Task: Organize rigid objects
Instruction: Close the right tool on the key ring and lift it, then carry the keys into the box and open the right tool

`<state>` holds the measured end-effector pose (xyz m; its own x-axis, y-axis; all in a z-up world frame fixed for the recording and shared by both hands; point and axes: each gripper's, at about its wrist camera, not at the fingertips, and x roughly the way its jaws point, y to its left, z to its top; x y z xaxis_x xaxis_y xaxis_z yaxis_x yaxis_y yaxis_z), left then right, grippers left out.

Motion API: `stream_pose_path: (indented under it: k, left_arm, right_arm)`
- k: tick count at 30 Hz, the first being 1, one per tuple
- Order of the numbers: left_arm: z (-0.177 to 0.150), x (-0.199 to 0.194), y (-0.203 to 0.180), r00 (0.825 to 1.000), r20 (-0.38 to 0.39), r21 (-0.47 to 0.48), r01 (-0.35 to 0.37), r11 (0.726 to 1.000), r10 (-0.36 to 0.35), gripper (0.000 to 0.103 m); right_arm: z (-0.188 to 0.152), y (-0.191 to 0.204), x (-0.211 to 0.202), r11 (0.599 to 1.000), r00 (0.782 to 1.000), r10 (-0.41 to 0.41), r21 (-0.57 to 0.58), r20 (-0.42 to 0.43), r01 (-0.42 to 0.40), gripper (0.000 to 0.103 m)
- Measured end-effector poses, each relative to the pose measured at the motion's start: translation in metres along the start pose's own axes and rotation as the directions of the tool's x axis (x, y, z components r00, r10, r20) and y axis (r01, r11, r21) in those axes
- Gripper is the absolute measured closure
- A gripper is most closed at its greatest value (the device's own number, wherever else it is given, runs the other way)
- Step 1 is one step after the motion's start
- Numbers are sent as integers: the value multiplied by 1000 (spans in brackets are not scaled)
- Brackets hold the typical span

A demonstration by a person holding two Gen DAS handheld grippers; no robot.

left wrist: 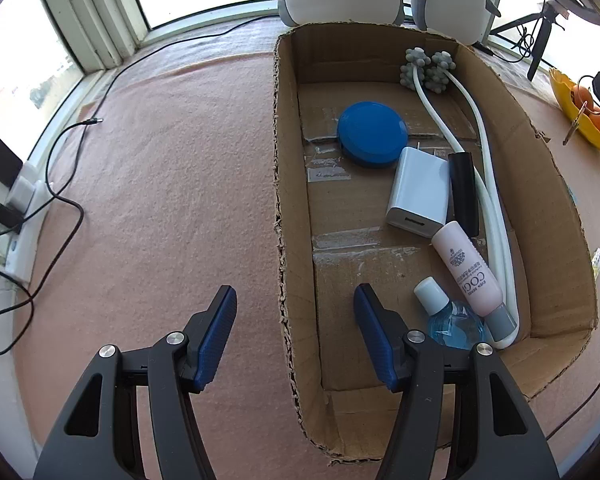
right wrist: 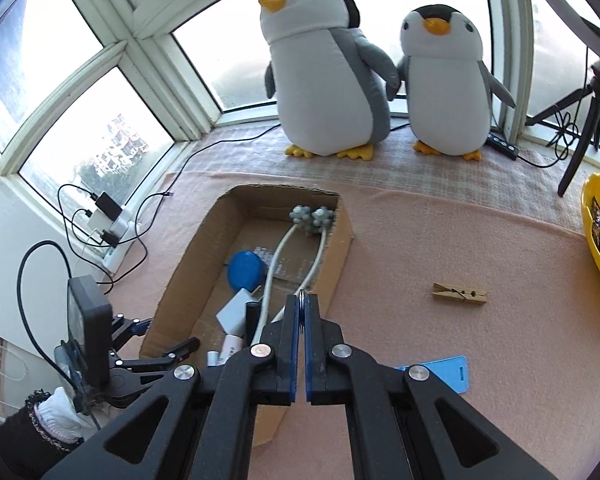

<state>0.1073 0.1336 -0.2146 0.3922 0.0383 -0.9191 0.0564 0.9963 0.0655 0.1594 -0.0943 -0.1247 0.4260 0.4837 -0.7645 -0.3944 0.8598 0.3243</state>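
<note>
An open cardboard box (left wrist: 292, 160) (right wrist: 180, 264) lies on the pink cloth. It holds a blue round lid (left wrist: 372, 134), a white charger (left wrist: 418, 192), a black tube (left wrist: 464, 192), a pink bottle (left wrist: 468, 268), a small blue bottle (left wrist: 452, 320) and a white massager with grey knobs (left wrist: 428, 66). My left gripper (left wrist: 296, 300) is open and empty, straddling the box's left wall. My right gripper (right wrist: 302, 300) is shut on a thin metal ring edge (right wrist: 302, 292), above the box's right wall. A wooden clothespin (right wrist: 460, 294) and a blue card (right wrist: 448, 370) lie right of the box.
Two plush penguins (right wrist: 324, 72) stand at the back by the windows. A yellow bowl (right wrist: 596, 236) (left wrist: 580, 116) sits at the right. A power strip with cables (right wrist: 112, 224) (left wrist: 16, 208) lies at the left. A tripod (right wrist: 584, 120) stands at the back right.
</note>
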Motion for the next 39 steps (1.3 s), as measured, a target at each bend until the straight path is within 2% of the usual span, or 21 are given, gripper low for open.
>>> stream_pose_path:
  k: [5, 11, 25, 31, 35, 39]
  left_arm:
    - [0, 0, 0, 1000, 3, 3, 1, 1000, -1, 42]
    - [0, 0, 0, 1000, 5, 5, 3, 1000, -3, 42]
    - [0, -1, -3, 1000, 13, 21, -11, 1000, 10, 42]
    - [-1, -2, -5, 1000, 17, 20, -20, 1000, 19, 42]
    - [-1, -3, -7, 999, 21, 27, -27, 999, 27, 42]
    - [-1, -3, -7, 999, 21, 31, -28, 999, 27, 42]
  right_arm:
    - [-5, 29, 8, 998, 999, 32, -47, -27, -34, 101]
    - [-22, 45, 22, 997, 996, 39, -70, -75, -44, 101]
    - [-67, 62, 42, 990, 989, -14, -141, -145, -7, 101]
    - [-72, 67, 39, 990, 991, 7, -140, -131, -25, 99]
    - [-71, 65, 33, 993, 993, 14, -114, -115, -27, 90]
    - [-73, 60, 12, 991, 995, 63, -111, -75, -71, 90]
